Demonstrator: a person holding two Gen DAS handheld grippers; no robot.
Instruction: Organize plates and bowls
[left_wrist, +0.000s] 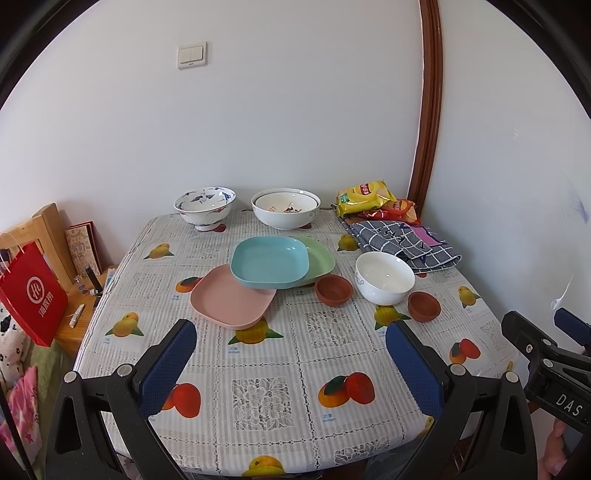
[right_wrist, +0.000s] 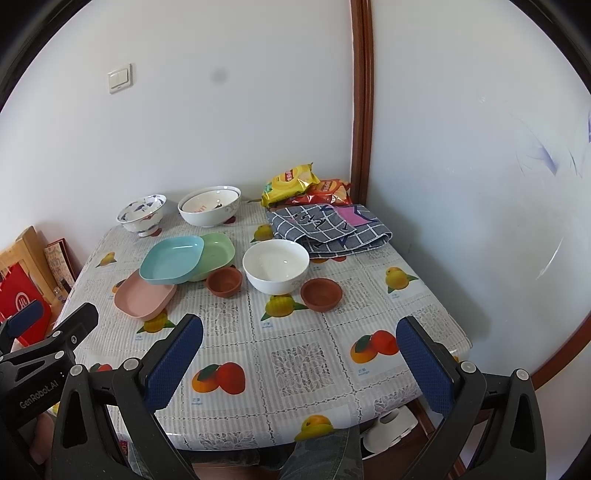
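Three square plates overlap mid-table: a blue plate (left_wrist: 269, 266) (right_wrist: 171, 264) rests on a green plate (left_wrist: 319, 258) (right_wrist: 218, 253) and a pink plate (left_wrist: 231, 301) (right_wrist: 144, 297). To their right stand a plain white bowl (left_wrist: 384, 277) (right_wrist: 275, 266) and two small brown bowls (left_wrist: 333, 290) (left_wrist: 424, 305) (right_wrist: 224, 281) (right_wrist: 320, 294). At the back sit a blue-patterned bowl (left_wrist: 205, 206) (right_wrist: 142, 214) and two nested white bowls (left_wrist: 285, 212) (right_wrist: 209, 208). My left gripper (left_wrist: 291, 354) and right gripper (right_wrist: 300, 350) hover open over the table's near part, holding nothing.
Snack bags (left_wrist: 365, 201) (right_wrist: 291, 182) and a folded checked cloth (left_wrist: 402, 242) (right_wrist: 332, 229) fill the back right corner by the wall. A red paper bag (left_wrist: 31, 295) and a wooden shelf (left_wrist: 81, 314) stand left of the table (left_wrist: 295, 387). Walls close the back and right sides.
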